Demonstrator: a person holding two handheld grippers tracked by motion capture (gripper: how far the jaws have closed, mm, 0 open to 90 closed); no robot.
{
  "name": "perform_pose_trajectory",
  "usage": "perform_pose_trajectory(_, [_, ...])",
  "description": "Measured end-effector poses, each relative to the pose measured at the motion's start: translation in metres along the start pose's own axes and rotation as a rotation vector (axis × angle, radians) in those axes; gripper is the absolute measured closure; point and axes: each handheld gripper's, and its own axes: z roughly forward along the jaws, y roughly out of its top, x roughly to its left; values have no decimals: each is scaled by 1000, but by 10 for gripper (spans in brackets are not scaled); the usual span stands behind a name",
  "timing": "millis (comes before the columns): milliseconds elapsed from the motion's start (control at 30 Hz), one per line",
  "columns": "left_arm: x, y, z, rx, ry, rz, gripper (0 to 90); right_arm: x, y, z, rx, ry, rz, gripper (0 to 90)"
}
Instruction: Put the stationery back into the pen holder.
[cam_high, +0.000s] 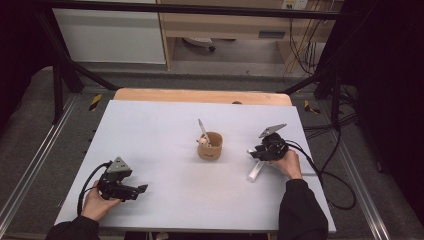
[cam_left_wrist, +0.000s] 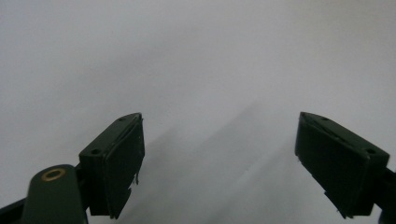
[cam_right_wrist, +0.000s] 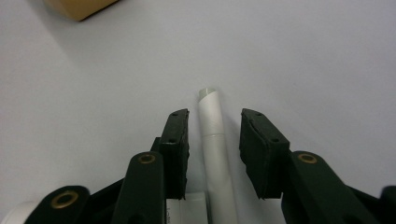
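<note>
Black jaws of the right gripper straddle a white pen at lower centre without touching it, while the left gripper stands spread over bare table

table top: plain pale grey-white, no pattern; a light wood strip is seen at its far edge
cup: tan, cardboard brown, unpatterned
pen in the cup: light grey-white
white tube: plain white, with a paler translucent tip
left gripper: black jaws, matt; a brass-coloured ring is seen on one arm
right gripper: black jaws, with brass-coloured rings on the arms
grey plate on the left gripper: mid grey
sleeves: black
floor: dark grey
</note>
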Motion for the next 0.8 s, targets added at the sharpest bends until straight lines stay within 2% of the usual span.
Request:
perform_pose_trajectory(200, [0, 0, 0, 4, -1, 4, 157, -1, -1, 2, 22, 8, -14, 679])
perform_pose_trajectory(400, [0, 0, 0, 6, -1, 5, 157, -3, -4, 2, 20, 20, 0, 724])
perform_pose_trajectory(800, [0, 0, 1, 7, -1, 6, 157, -4, -4, 2, 29, 20, -47, 779])
